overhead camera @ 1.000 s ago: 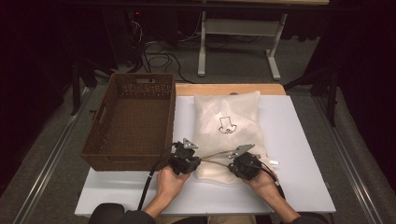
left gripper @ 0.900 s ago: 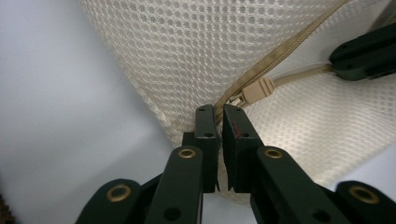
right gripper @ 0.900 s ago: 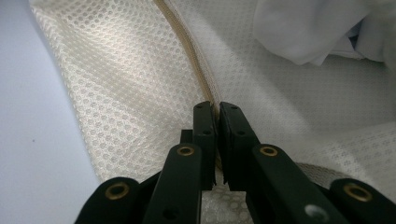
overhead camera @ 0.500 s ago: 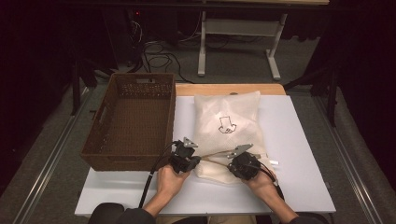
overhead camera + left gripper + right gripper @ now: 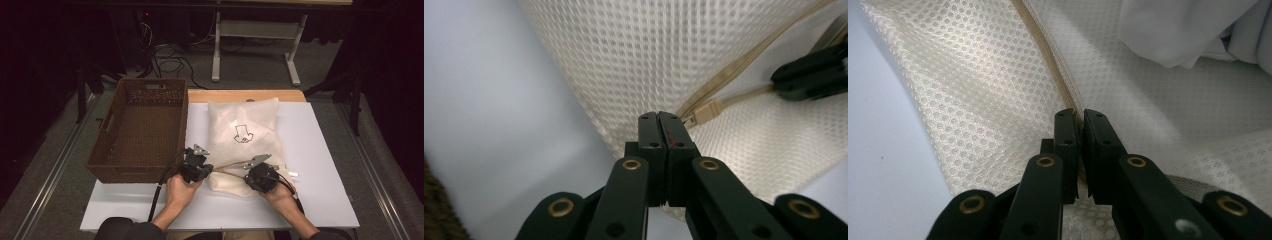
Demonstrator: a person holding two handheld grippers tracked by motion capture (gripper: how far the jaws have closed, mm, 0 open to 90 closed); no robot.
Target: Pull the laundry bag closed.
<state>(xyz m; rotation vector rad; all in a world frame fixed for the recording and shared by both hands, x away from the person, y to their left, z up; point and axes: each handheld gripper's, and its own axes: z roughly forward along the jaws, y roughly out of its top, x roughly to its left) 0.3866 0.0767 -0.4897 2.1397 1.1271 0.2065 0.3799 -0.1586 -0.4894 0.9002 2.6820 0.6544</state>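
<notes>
Both tools pinch the mesh bag (image 5: pixel 243 137) beside the basket (image 5: pixel 139 131): left tool (image 5: pixel 659 116) its corner, right tool (image 5: pixel 1079 113) its zipper (image 5: pixel 1045 50).

We see a white tabletop (image 5: pixel 325 150) with a strip of bare wood (image 5: pixel 245 95) along its far edge, standing on a grey floor (image 5: pixel 350 75). Beyond the far edge stands a white metal table frame (image 5: pixel 295 65), and black cables (image 5: pixel 165 62) lie on the floor near it. The room around is dark, and the light falls mostly on the tabletop.
</notes>
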